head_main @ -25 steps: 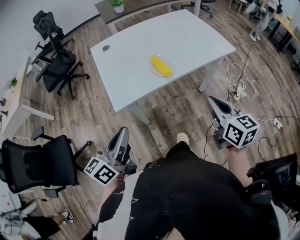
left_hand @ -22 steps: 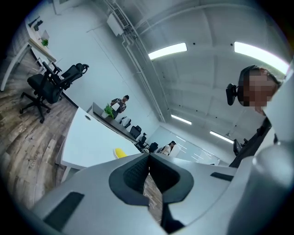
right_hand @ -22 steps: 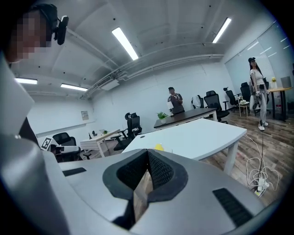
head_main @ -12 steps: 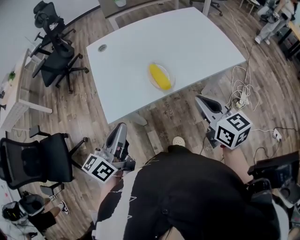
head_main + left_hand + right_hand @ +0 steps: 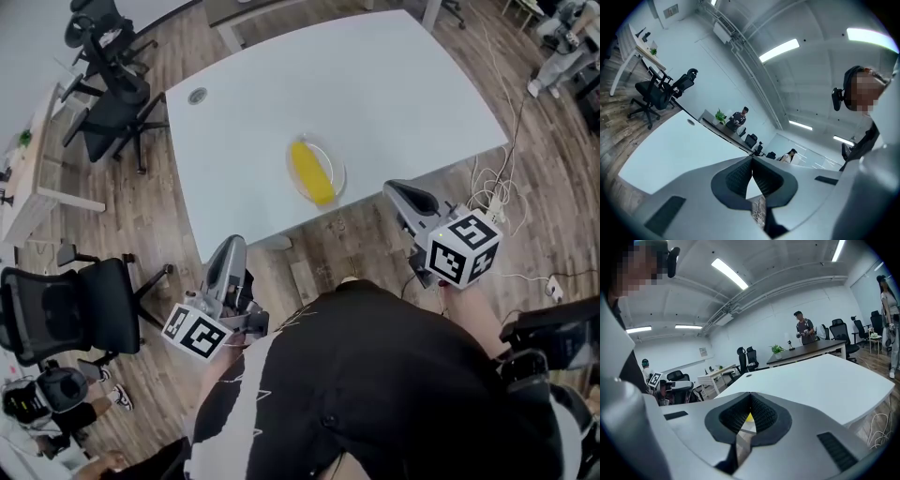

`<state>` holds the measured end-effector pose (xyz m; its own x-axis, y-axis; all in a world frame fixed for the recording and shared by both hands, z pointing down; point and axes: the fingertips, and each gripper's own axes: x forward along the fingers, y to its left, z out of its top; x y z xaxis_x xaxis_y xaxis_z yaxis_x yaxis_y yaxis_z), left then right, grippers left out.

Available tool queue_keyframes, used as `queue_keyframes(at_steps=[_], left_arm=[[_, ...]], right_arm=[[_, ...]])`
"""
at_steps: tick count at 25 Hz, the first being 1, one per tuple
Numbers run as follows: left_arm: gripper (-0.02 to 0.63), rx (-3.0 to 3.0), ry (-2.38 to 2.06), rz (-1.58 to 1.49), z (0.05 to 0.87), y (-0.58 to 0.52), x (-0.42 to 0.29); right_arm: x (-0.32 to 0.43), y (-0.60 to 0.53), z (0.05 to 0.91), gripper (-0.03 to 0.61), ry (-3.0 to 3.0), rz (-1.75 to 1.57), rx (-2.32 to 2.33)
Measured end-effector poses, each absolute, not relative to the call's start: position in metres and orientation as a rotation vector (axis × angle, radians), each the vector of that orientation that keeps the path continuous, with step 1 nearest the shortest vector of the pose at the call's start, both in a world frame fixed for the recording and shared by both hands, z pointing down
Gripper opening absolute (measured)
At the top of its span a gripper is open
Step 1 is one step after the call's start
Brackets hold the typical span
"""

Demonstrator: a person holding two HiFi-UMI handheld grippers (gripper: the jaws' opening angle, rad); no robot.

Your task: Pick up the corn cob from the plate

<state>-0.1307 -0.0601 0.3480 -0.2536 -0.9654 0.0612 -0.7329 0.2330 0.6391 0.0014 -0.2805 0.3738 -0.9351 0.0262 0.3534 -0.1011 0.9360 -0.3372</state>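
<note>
A yellow corn cob (image 5: 312, 172) lies on a small clear plate (image 5: 338, 171) near the front edge of the white table (image 5: 375, 84). My left gripper (image 5: 232, 246) is shut and empty, held short of the table's front left edge, over the wood floor. My right gripper (image 5: 395, 190) is also shut and empty, just off the front edge and to the right of the plate. In the right gripper view, a bit of the yellow corn (image 5: 748, 417) shows through the gap behind the closed tips (image 5: 750, 398). The left gripper view shows closed tips (image 5: 751, 161) and the tabletop (image 5: 679, 145), but no corn.
Black office chairs stand at the left (image 5: 117, 103) and near left (image 5: 66, 314). Cables and a power strip (image 5: 492, 202) lie on the floor to the right of the table. A round grommet (image 5: 197, 95) sits in the tabletop. People stand at a far desk (image 5: 803, 329).
Both grippers have moved forward toward the table. The table and corn now lie nearer in the head view. Both pairs of jaws stay shut.
</note>
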Motion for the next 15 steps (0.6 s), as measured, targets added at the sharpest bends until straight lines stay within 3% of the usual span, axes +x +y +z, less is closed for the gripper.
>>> queue_keyframes(at_steps=[15], left_arm=[[0.013,1.559,-1.903,-0.652,0.385,-0.052,-0.199]], right_arm=[[-0.084,-0.258,0.404,0.014,-2.673,0.64,0.08]])
